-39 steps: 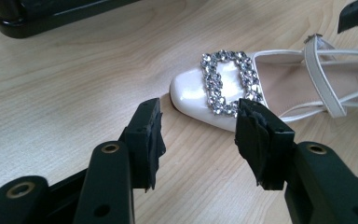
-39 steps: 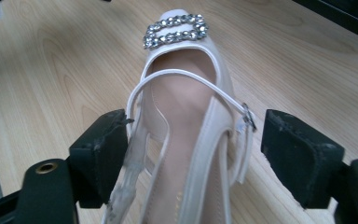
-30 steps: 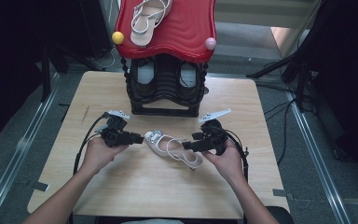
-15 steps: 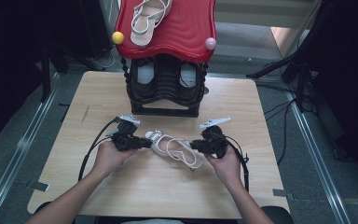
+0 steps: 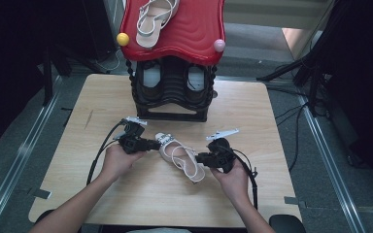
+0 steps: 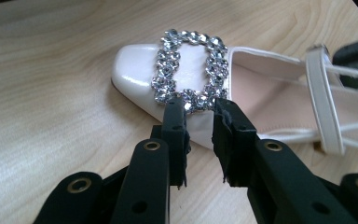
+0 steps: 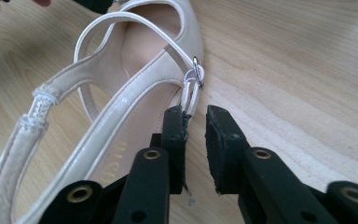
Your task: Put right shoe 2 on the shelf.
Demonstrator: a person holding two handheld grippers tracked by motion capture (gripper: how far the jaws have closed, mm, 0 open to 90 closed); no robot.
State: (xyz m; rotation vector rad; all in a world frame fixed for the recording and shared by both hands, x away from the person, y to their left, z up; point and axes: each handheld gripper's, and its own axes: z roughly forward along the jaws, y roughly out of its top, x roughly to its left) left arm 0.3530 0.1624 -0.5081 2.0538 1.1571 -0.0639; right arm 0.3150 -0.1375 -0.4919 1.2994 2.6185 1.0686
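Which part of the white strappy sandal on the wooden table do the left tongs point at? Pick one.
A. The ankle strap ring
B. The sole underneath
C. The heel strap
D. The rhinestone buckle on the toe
D: the left tongs meet the white strappy sandal at its rhinestone buckle on the toe.

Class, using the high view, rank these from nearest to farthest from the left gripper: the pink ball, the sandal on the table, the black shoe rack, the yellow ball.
1. Sandal on the table, its toe at the left gripper.
2. Black shoe rack, just behind, at the table's far edge.
3. Yellow ball, on the red top's left corner.
4. Pink ball, on the right corner.
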